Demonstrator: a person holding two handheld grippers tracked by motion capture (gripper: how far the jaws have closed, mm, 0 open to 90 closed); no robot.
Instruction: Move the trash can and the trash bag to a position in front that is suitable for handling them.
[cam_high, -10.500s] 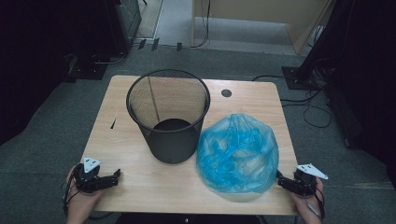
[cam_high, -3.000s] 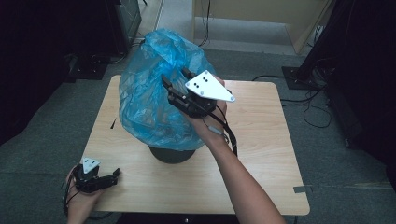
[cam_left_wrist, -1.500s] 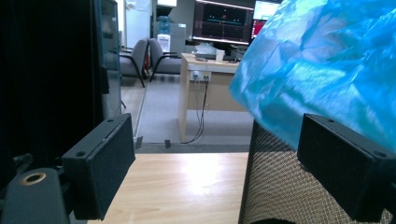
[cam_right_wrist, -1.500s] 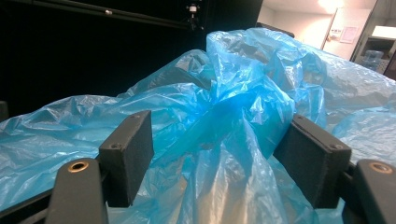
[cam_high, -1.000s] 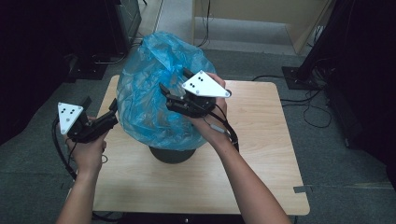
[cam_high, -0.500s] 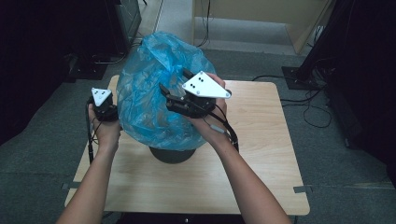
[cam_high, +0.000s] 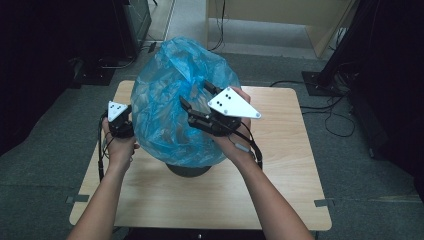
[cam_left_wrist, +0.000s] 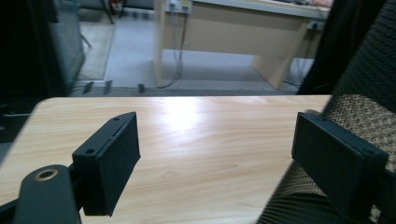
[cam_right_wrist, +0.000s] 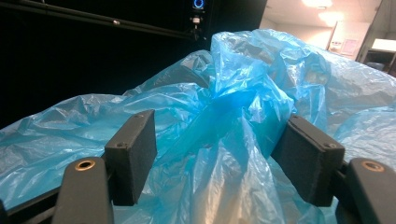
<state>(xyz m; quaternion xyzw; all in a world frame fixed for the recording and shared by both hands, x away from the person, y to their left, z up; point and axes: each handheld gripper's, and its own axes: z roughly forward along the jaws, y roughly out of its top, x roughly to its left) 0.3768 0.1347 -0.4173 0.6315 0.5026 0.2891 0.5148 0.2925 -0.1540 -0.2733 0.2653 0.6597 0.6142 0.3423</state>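
Observation:
A big blue plastic bag (cam_high: 165, 125) hangs puffed up over a black mesh bin, of which the base (cam_high: 189, 170) peeks out below. My right gripper (cam_high: 194, 93) reaches into the bag's upper right side. In the right gripper view a bunched fold of the bag (cam_right_wrist: 224, 121) fills the gap between the jaws, which have just been closing on it. My left gripper (cam_high: 121, 126) sits low at the bag's left edge. Its jaws stand open (cam_left_wrist: 215, 135) over bare tabletop, with the bin's mesh wall (cam_left_wrist: 359, 107) just behind the right jaw.
The wooden table (cam_high: 285, 165) has free room in front of and to the right of the bin. Its left edge lies close to my left hand. Dark equipment, cables and a pale desk (cam_left_wrist: 233, 37) stand on the floor beyond the table.
My left gripper has come in from the left and dropped lower, ending beside the bag's left edge. The right gripper and the bag have stayed in place.

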